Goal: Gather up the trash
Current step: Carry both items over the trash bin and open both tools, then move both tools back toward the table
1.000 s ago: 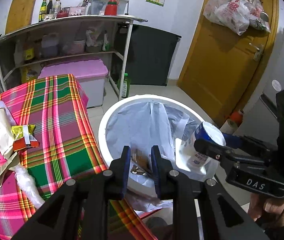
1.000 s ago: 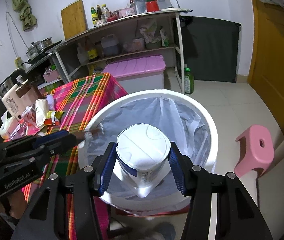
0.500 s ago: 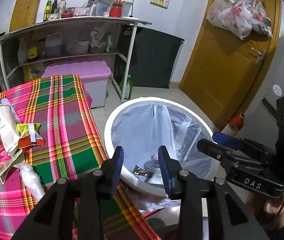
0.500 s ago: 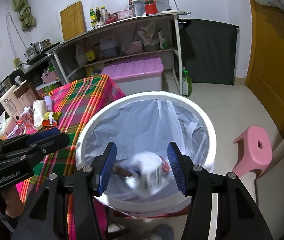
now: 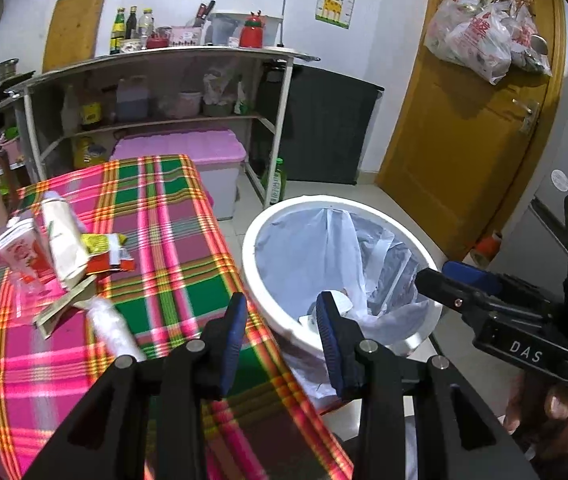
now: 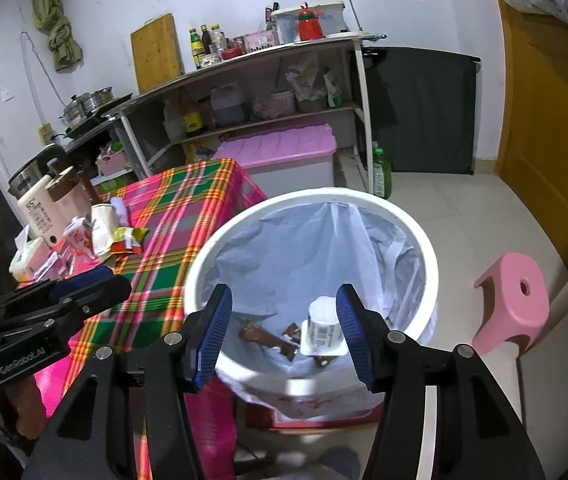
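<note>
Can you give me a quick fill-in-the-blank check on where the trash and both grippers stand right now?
1. The white cup lies inside the ____.
2. The right gripper, held over the white bin, holds ____.
3. The snack wrappers not yet collected lie on the ____ tablecloth.
4. The stool on the floor beside the bin is ____.

Missing words: bin; nothing; plaid; pink

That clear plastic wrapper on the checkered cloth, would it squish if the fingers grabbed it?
Probably yes. The clear plastic wrapper looks thin and crinkled, so it likely crumples and feels light. Its glossy film may slip, and lying loose on the tablecloth, it should slide easily.
</note>
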Demonstrator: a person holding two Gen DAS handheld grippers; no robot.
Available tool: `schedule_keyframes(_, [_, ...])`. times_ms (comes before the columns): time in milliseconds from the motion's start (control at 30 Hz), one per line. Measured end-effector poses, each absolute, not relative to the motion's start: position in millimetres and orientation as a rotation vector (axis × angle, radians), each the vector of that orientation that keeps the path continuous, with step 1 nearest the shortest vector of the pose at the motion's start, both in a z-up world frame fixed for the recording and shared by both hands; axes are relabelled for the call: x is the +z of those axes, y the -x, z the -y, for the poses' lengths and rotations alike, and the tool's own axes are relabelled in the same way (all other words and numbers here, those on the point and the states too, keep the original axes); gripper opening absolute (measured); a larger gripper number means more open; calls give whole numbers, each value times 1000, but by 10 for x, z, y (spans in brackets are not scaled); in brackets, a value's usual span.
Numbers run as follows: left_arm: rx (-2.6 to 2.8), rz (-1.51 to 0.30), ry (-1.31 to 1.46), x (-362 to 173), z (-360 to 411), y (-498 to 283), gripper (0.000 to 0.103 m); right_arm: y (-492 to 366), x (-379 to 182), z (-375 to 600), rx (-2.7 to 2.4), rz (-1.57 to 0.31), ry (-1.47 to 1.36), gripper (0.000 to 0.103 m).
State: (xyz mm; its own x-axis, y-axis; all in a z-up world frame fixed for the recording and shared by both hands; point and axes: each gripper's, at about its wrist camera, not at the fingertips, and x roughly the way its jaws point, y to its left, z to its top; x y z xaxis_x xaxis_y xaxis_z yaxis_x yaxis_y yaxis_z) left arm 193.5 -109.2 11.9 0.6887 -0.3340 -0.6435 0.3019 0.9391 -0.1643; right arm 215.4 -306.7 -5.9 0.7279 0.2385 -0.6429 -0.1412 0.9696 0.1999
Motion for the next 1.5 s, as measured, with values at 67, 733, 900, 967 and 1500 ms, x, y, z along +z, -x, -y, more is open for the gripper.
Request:
schedule_keyframes(67, [-343,-724,46,132,1040,-1892,38,-2108,-38,3034,224,-717,-144,55])
schedule_keyframes(733, [-216,-680,68,176,554,-1459,38,-1805,40,2436,382,-743,-65,60])
schedule_keyframes(900, [-194,-680,74,142,451,-1399,38,-1747,54,2335,380,-733,-43,60])
schedule_keyframes(967, [-186,-681,78,127,405,-1391,38,-1744,37,2309,388,-739,-50,60])
schedule_keyframes(1500, [-81,-743,143,-193,-190,-1320,38,-1796,-227,1817,506,-783,26,60])
